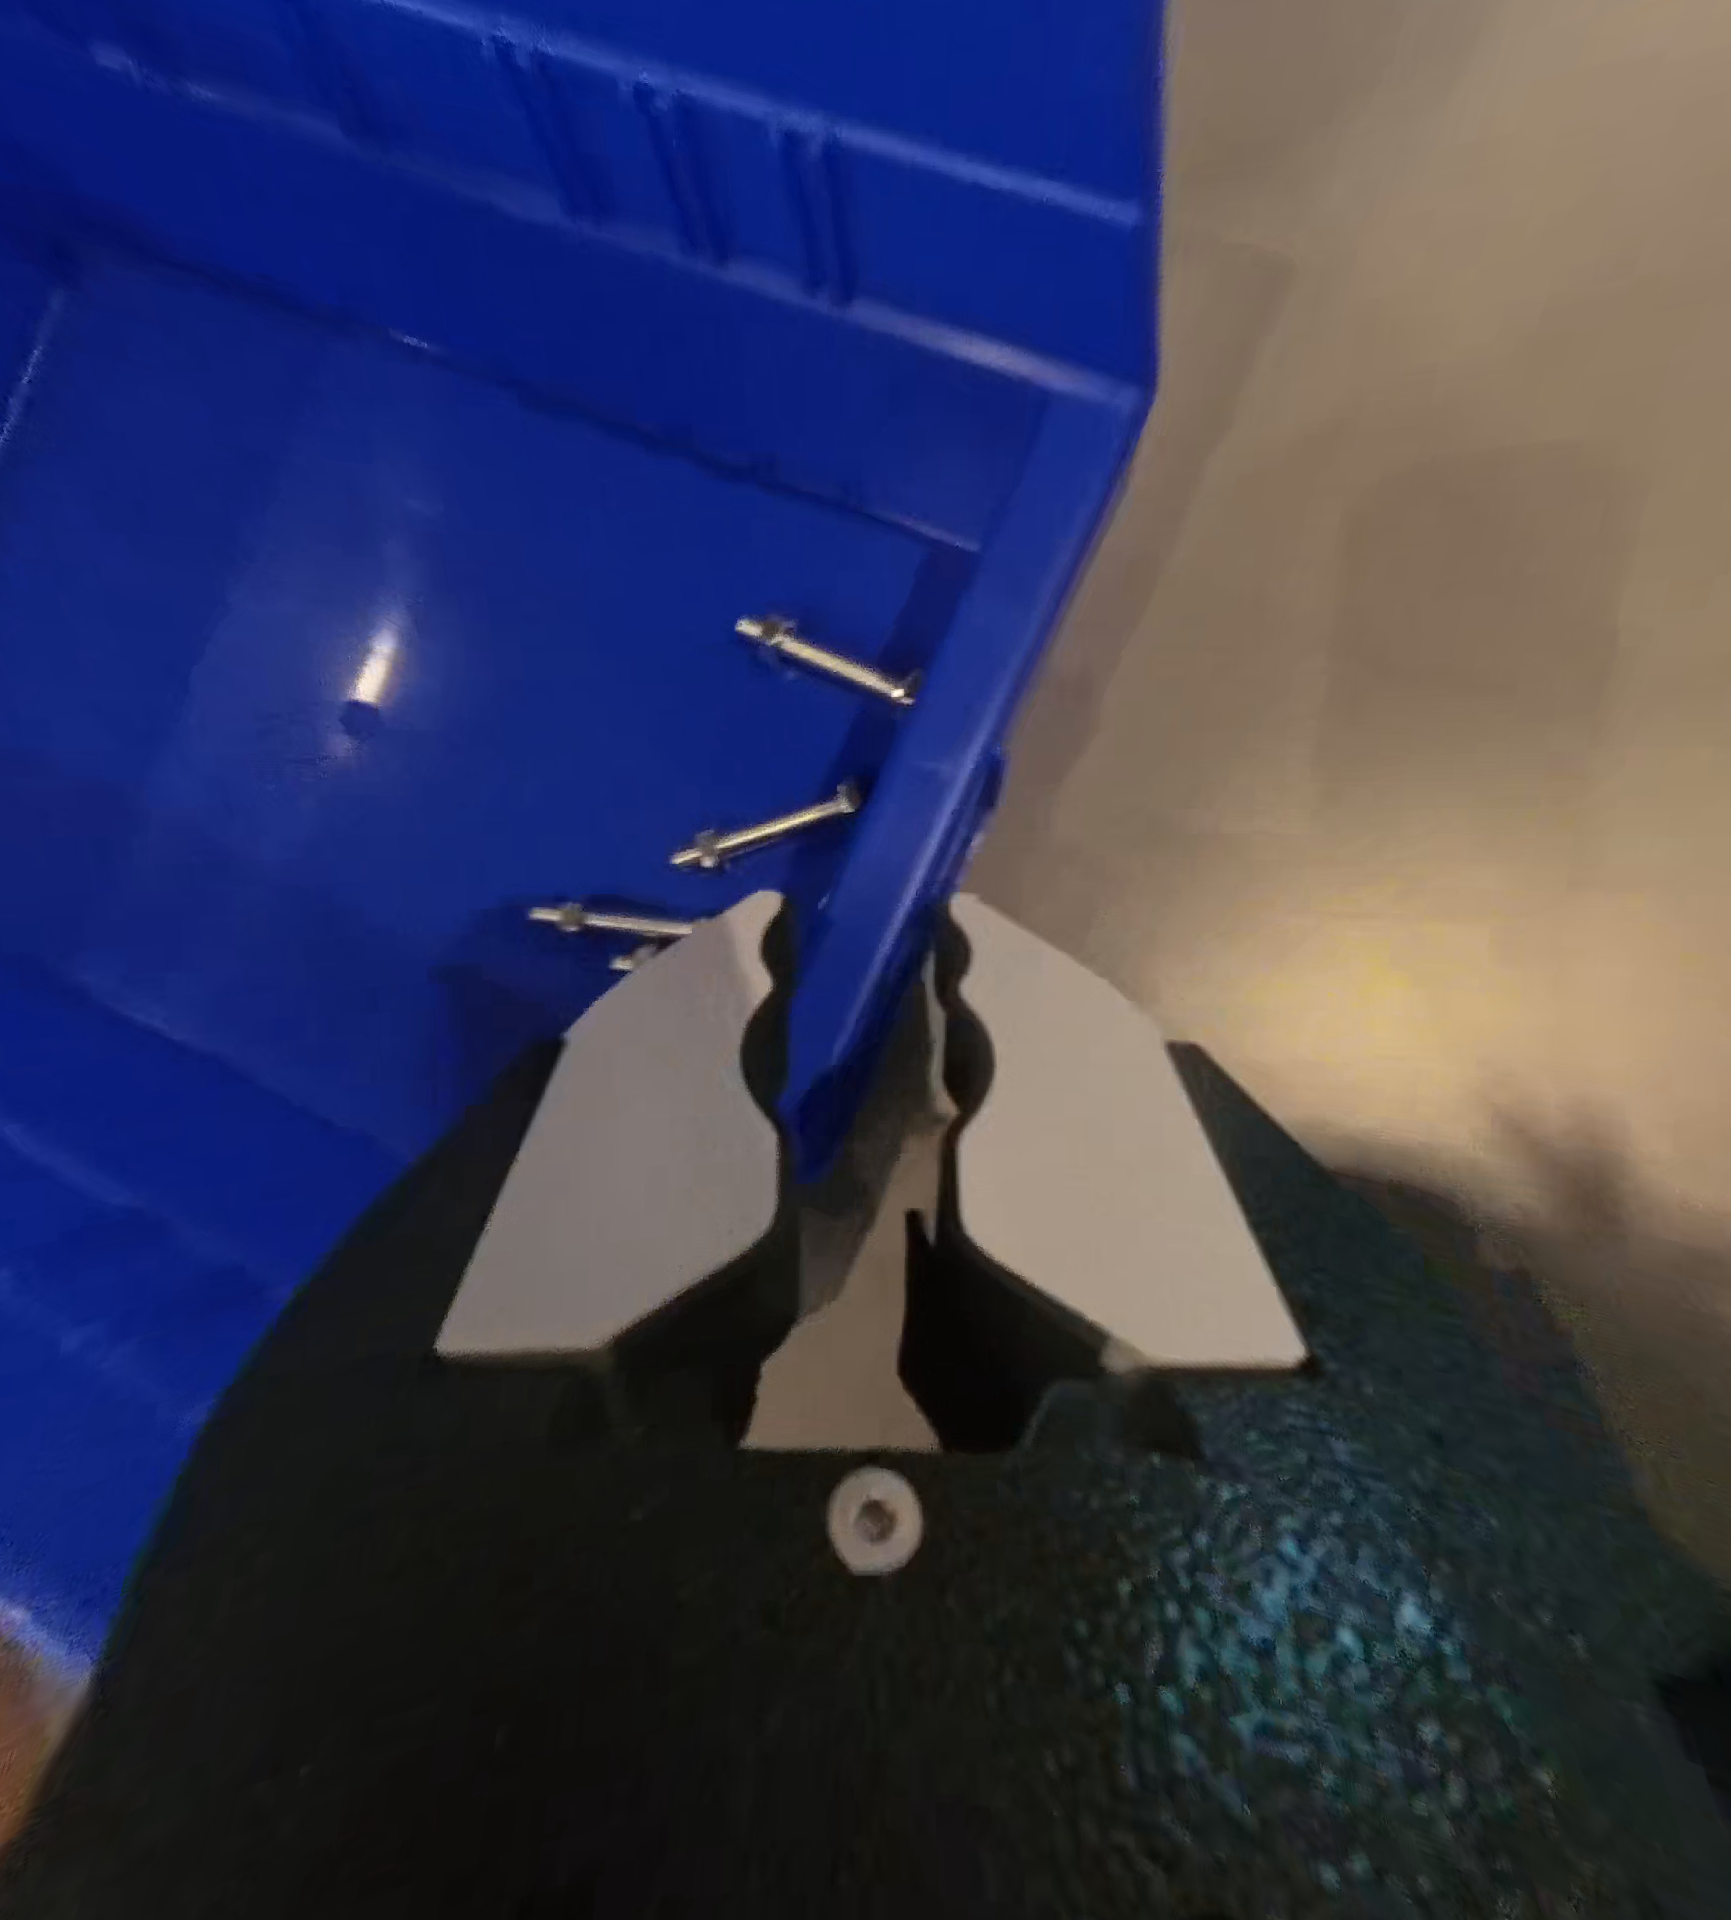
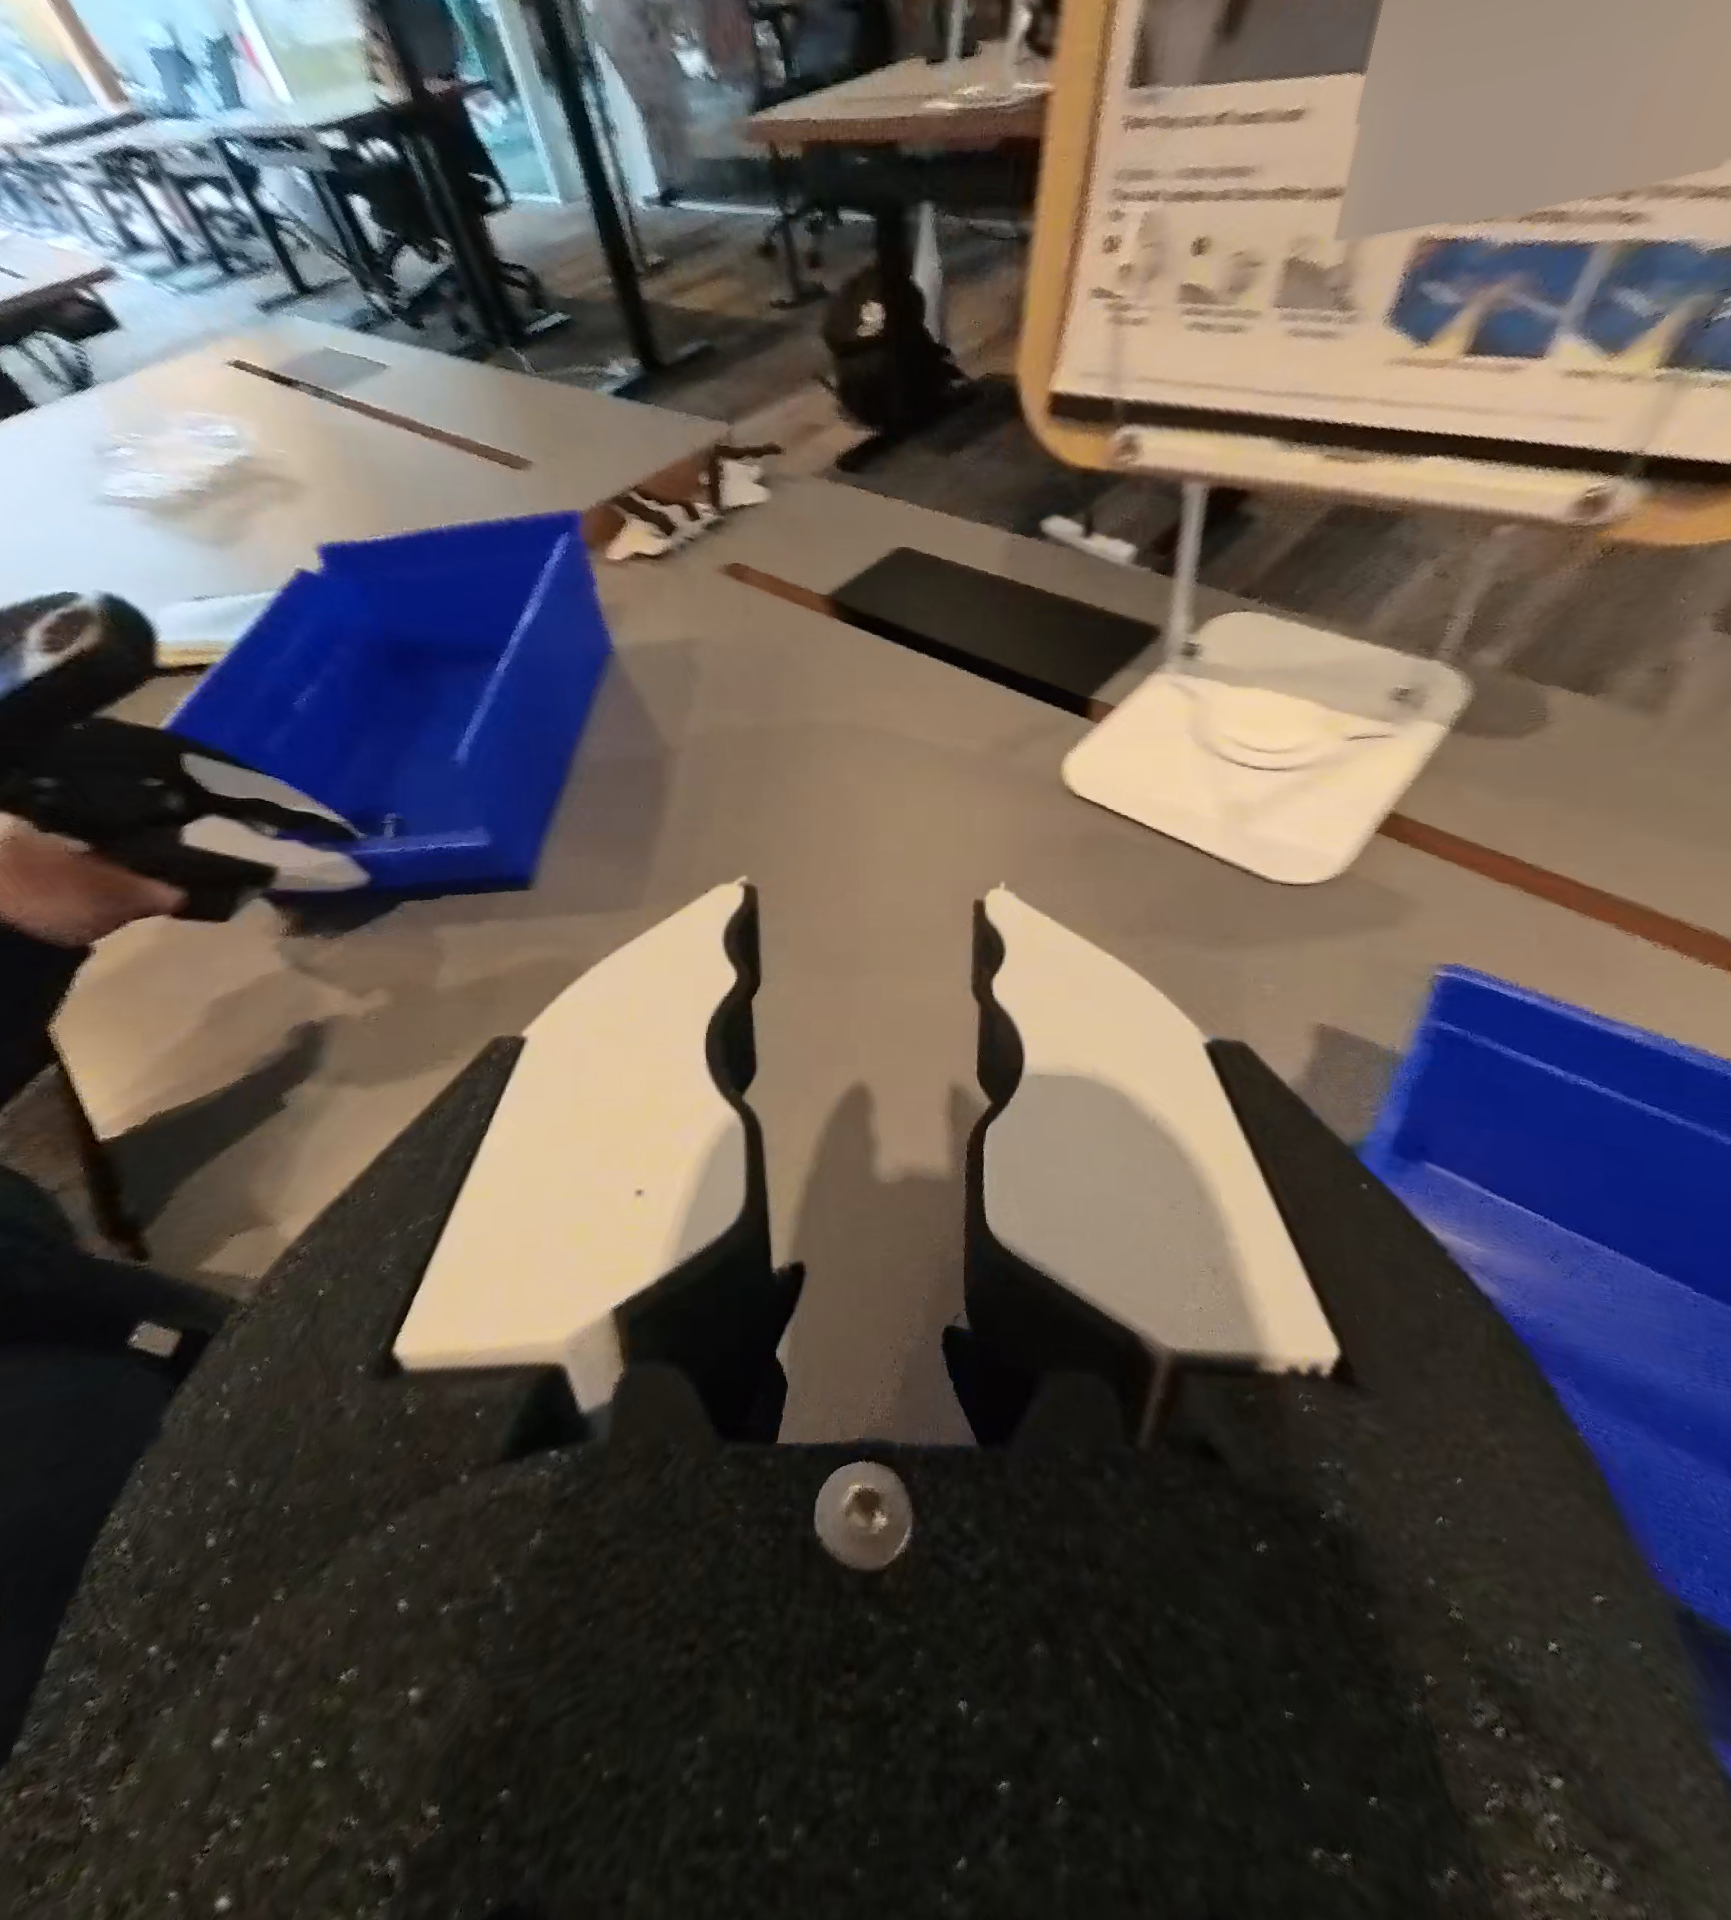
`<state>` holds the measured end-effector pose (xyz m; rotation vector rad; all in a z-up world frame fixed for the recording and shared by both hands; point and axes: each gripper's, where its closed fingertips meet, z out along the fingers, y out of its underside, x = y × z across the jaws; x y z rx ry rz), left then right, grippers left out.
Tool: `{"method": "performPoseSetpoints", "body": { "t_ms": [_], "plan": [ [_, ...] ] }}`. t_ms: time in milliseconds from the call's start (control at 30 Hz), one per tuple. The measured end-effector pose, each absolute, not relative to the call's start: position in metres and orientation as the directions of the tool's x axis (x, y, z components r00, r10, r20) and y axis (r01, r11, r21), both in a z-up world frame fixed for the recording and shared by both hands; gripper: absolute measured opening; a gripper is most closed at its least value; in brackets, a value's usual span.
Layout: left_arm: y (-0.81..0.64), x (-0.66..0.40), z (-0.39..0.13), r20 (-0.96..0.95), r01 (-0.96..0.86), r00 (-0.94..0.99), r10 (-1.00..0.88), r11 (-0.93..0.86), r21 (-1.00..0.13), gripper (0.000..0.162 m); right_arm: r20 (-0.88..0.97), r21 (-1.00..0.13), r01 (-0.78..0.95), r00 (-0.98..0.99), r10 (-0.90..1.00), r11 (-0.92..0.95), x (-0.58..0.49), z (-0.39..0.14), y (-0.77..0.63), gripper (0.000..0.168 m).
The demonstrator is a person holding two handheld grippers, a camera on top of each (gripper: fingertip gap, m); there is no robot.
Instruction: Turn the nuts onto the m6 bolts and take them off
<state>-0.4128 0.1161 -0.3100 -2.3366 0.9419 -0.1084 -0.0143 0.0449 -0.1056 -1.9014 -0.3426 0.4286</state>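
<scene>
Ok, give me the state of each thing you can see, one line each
Left gripper: shut on the blue bin's wall.
Blue bin: gripped by its wall, seemingly lifted and tilted off the table.
Bolts: loose inside the bin near the gripped wall, nuts threaded on.
Right gripper: open, holding nothing.
Second blue bin: contents unseen.
</scene>
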Motion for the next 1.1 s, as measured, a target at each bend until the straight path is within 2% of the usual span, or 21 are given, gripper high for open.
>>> {"method": "performPoseSetpoints", "body": {
  "t_ms": [33,167,267,533,667,733,800,867,1000,1033,1100],
  "plan": [
    [0.116,-0.413,-0.310,-0.155,-0.622,0.730,-0.666,-0.552,-0.555,0.025,-0.150,-0.934,0.021,0.881,0.448,-0.356,-0.025,-0.114,0.045,0.039],
    [0.109,-0.415,-0.310,-0.130,-0.689,0.650,-0.748,-0.510,-0.515,0.022,-0.285,-0.914,-0.061,0.801,0.526,-0.402,-0.062,-0.151,0.048,0.036],
    [0.094,-0.421,-0.310,-0.107,-0.769,0.520,-0.848,-0.409,-0.491,0.020,-0.367,-0.891,-0.111,0.748,0.553,-0.441,-0.079,-0.171,0.050,0.037],
    [0.047,-0.483,-0.311,0.061,-0.868,0.291,-0.955,-0.290,-0.403,0.019,-0.295,-0.913,-0.027,0.731,0.615,-0.406,-0.105,-0.193,0.062,0.035],
    [0.040,-0.499,-0.308,0.203,-0.807,0.342,-0.917,-0.398,-0.437,0.022,-0.284,-0.931,-0.033,0.691,0.665,-0.363,-0.122,-0.194,0.068,0.039],
    [0.038,-0.495,-0.300,0.300,-0.718,0.373,-0.878,-0.478,-0.506,0.024,-0.252,-0.951,-0.047,0.690,0.679,-0.306,-0.126,-0.191,0.076,0.045],
    [0.039,-0.485,-0.284,0.402,-0.586,0.398,-0.824,-0.566,-0.580,0.039,-0.214,-0.970,-0.069,0.698,0.683,-0.233,-0.127,-0.184,0.086,0.046],
    [0.048,-0.478,-0.269,0.446,-0.457,0.438,-0.780,-0.621,-0.637,0.047,-0.165,-0.986,-0.095,0.719,0.676,-0.139,-0.125,-0.177,0.096,0.046],
    [0.070,-0.472,-0.257,0.363,-0.363,0.570,-0.737,-0.622,-0.693,0.038,-0.073,-0.995,-0.099,0.795,0.602,0.010,-0.114,-0.181,0.114,0.042],
    [0.075,-0.471,-0.259,0.332,-0.378,0.606,-0.723,-0.629,-0.679,0.033,-0.062,-0.994,-0.104,0.809,0.584,0.039,-0.112,-0.184,0.116,0.041],
    [0.077,-0.465,-0.267,0.306,-0.425,0.654,-0.692,-0.670,-0.608,0.034,-0.044,-0.991,-0.105,0.833,0.552,0.079,-0.110,-0.194,0.117,0.039]
  ]
}}
